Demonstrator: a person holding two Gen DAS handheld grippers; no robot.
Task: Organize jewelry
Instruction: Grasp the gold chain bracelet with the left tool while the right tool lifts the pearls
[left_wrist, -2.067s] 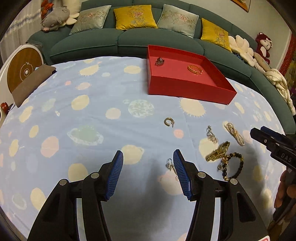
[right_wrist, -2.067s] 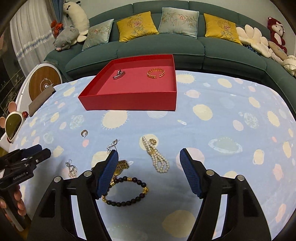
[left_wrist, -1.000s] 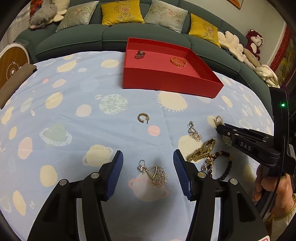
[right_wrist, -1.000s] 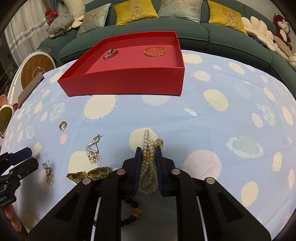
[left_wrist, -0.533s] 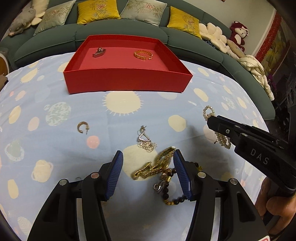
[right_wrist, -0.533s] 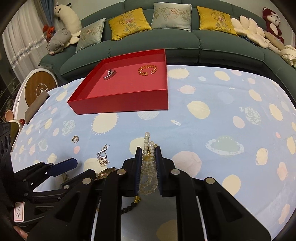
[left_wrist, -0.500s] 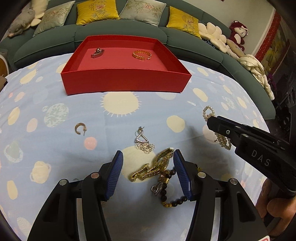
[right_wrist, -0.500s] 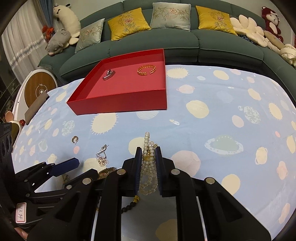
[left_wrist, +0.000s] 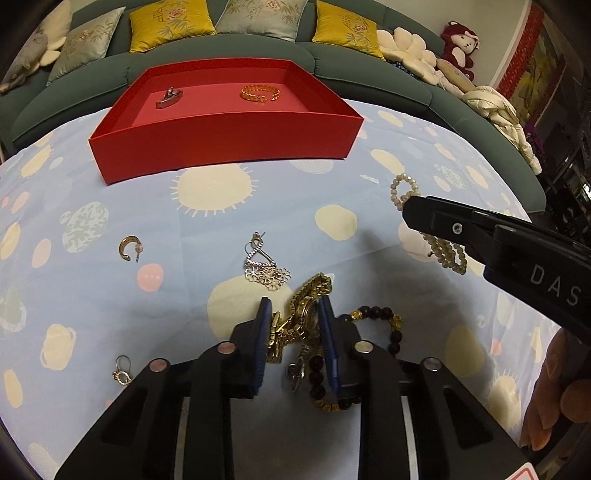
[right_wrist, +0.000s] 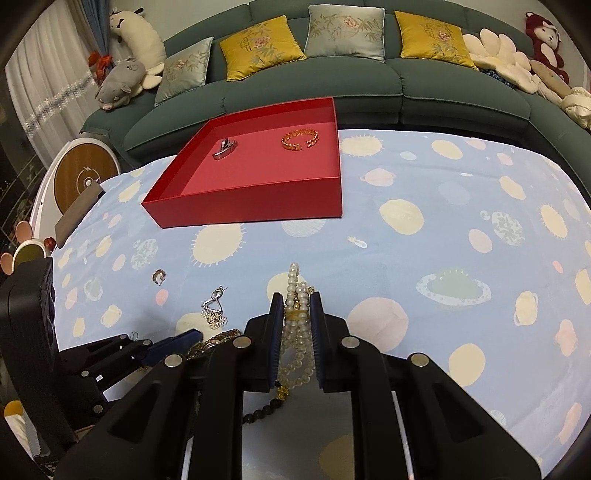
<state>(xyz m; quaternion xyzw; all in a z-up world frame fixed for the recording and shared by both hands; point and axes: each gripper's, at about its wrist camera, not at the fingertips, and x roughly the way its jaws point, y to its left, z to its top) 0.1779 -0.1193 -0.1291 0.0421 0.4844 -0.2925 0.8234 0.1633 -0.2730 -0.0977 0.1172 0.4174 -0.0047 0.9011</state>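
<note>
My left gripper (left_wrist: 294, 306) is shut on a gold watch (left_wrist: 304, 299) lying on the blue spotted cloth. A dark bead bracelet (left_wrist: 373, 314) lies just right of it. My right gripper (right_wrist: 297, 301) is shut on a pearl bracelet (right_wrist: 295, 291), which also shows in the left wrist view (left_wrist: 404, 184), held above the cloth. A red tray (left_wrist: 221, 136) at the back holds a gold bangle (left_wrist: 258, 92) and a silver clip (left_wrist: 169, 99); the tray also shows in the right wrist view (right_wrist: 251, 199).
Loose on the cloth lie a silver flower earring (left_wrist: 264, 264), a gold hoop earring (left_wrist: 129, 247) and a small earring (left_wrist: 122, 371). A green sofa (right_wrist: 332, 85) with cushions runs behind the table. A round white device (right_wrist: 83, 177) stands at the left.
My left gripper has closed on the gold watch; it was open over it before. My right gripper stays shut on the pearl bracelet, lifted a little.
</note>
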